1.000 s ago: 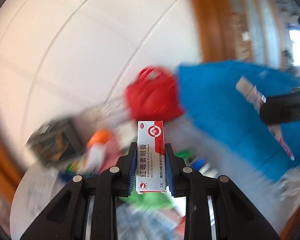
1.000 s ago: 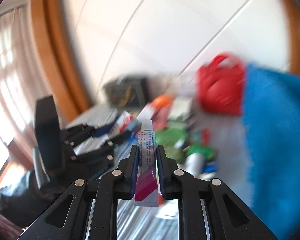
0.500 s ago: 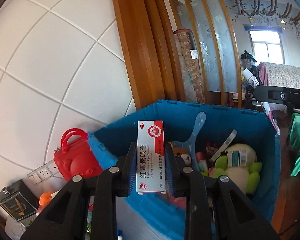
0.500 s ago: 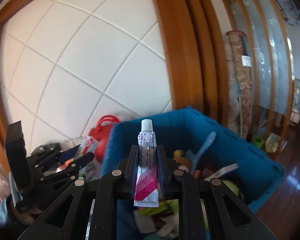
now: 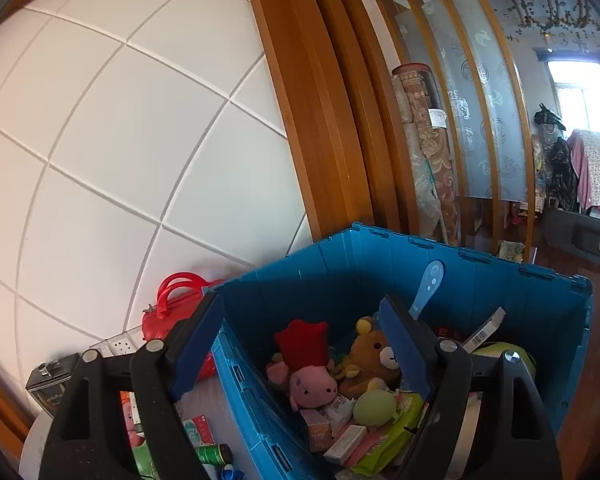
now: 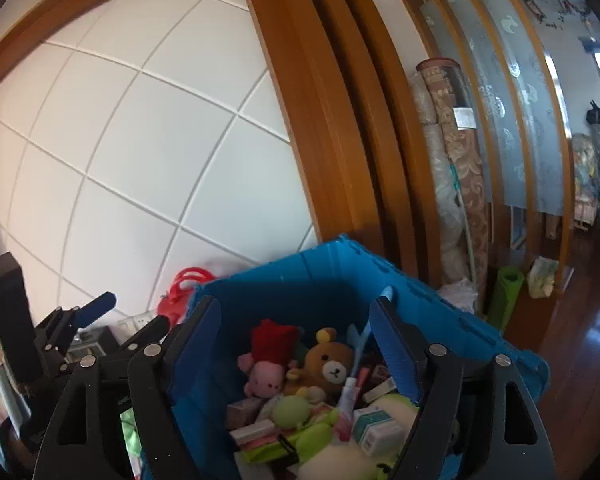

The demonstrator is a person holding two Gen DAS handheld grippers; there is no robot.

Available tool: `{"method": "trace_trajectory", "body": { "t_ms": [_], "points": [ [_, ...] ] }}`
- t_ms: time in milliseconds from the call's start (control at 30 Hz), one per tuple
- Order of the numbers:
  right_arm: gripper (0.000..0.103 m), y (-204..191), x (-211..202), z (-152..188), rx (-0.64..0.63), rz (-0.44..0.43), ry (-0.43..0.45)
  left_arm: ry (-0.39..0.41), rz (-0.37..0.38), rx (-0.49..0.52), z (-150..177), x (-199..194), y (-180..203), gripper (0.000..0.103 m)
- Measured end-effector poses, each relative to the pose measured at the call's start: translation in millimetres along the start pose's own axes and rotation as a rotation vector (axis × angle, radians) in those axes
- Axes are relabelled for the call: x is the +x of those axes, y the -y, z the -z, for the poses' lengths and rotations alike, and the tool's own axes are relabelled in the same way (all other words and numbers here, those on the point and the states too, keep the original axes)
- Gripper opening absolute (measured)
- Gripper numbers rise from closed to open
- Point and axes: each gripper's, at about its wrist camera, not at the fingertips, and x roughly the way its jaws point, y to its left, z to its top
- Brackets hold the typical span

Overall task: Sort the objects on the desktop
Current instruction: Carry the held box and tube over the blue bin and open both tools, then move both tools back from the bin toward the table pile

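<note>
left wrist: barcode box [image 5: 485, 327] in bin [image 5: 500, 280] | right wrist: tube [image 6: 349, 392]

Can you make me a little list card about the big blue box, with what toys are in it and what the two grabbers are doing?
container: blue bin, beside the white tiled wall
toys inside: pink pig plush, brown bear plush, green plush
other contents: small cartons, a tube, a blue paddle-shaped handle
left gripper: over the bin, jaws opening, nothing between them
right gripper: over the bin, jaws opening, nothing between them
outside the bin: red bag against the wall
</note>
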Motion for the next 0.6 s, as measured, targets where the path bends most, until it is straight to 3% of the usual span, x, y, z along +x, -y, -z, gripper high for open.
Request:
{"method": "trace_trajectory", "body": {
  "t_ms": [333, 600],
  "points": [
    [0.088, -13.3, -12.9, 15.9, -0.029, -0.071, -0.002, 0.008, -0.052, -0.049, 8.7, -17.2, -10.2, 0.080],
    [0.094, -59.5, -23.8, 23.3, -0.056, -0.098, 0.003, -0.004, -0.082, -0.093, 33.9, -40.5, -65.1, 0.080]
  ]
}}
